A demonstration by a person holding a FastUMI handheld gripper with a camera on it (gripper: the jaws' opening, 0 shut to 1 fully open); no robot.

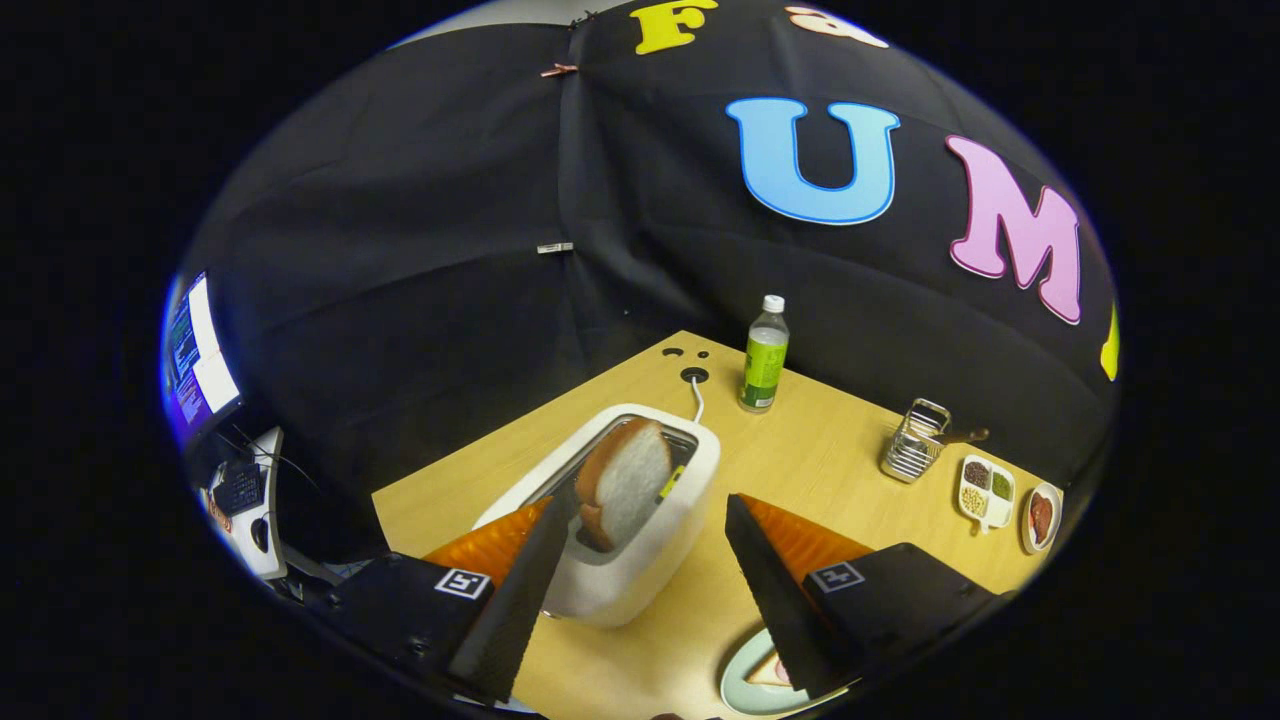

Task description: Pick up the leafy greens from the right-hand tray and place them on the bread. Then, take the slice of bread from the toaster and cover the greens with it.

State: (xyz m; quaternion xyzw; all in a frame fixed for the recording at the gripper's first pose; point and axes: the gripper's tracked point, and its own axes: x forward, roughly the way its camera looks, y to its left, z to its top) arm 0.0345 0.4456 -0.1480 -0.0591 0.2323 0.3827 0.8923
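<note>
Fingers (640, 560) stand spread, holding nothing, at lower centre of the frame. The bread slice (628, 482) stands upright in the toaster (640, 580) slot, between and just ahead of the fingers, nearer the left one. Recommended: centre the slice between both fingers, close on its broad faces gently, lift straight up. Slice shows a pale crumb with brown crust; judged soft, easily crushed.

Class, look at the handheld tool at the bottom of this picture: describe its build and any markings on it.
The tool has two long, wedge-shaped fingers that taper to points, standing open. Each is backed by a ribbed section with fine ridges. Behind the fingers sit two black, boxy mounts, and each mount carries a small square black-and-white marker. No cables run along it.
</note>
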